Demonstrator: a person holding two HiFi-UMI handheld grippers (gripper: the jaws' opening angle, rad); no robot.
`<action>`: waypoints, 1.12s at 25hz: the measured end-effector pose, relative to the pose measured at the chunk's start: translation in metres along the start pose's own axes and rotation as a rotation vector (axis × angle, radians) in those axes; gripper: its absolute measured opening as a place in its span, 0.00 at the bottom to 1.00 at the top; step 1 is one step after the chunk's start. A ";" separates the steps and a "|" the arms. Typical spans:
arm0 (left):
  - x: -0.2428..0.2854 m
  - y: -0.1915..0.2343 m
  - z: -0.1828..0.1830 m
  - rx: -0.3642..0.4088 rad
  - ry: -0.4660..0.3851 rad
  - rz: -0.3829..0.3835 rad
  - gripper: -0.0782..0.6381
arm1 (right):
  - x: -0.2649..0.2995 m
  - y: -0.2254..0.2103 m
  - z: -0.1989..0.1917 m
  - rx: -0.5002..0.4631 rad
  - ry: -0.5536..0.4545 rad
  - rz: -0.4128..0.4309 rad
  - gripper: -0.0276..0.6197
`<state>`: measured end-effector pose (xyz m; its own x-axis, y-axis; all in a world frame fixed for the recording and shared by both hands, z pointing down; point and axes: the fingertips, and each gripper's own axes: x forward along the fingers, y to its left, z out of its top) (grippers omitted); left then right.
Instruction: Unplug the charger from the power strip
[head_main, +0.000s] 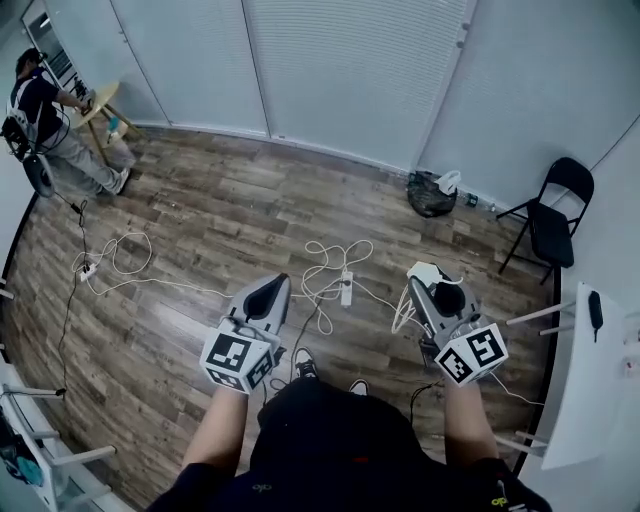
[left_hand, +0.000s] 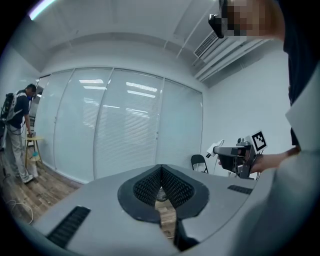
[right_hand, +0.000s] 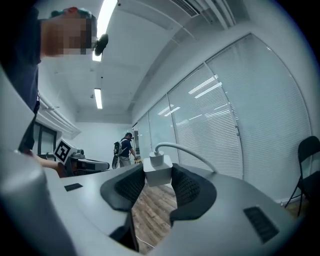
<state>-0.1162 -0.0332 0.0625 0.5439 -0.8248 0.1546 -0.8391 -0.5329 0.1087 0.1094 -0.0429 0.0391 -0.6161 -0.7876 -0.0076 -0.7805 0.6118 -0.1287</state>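
The white power strip (head_main: 346, 288) lies on the wooden floor among loops of white cable, far below both grippers. My right gripper (head_main: 420, 281) is held up high and is shut on the white charger (head_main: 425, 272). In the right gripper view the charger (right_hand: 159, 169) sits between the two black pads (right_hand: 185, 187), and its cable (right_hand: 200, 156) arches off to the right. My left gripper (head_main: 276, 285) is raised beside it, shut with nothing in it; its pads (left_hand: 175, 186) meet at the tip. The left gripper view shows the right gripper (left_hand: 220, 150) at its right.
A black folding chair (head_main: 552, 215) and a dark bag (head_main: 430, 195) stand by the far wall. A white table (head_main: 585, 380) is at my right. A person (head_main: 45, 110) works at a small table at the far left. A second strip (head_main: 88, 268) with cable lies at the left.
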 end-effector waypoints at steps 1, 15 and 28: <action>-0.001 -0.012 0.001 0.003 0.001 -0.002 0.14 | -0.007 0.000 0.002 -0.008 0.002 0.004 0.31; -0.029 -0.077 0.032 0.026 -0.067 -0.005 0.14 | -0.070 0.011 0.021 -0.089 0.000 -0.054 0.31; -0.048 -0.052 0.041 0.055 -0.084 -0.013 0.14 | -0.050 0.039 0.030 -0.122 -0.012 -0.048 0.31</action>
<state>-0.0992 0.0264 0.0088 0.5541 -0.8295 0.0707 -0.8324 -0.5513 0.0558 0.1128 0.0179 0.0051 -0.5772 -0.8165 -0.0159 -0.8165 0.5773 -0.0076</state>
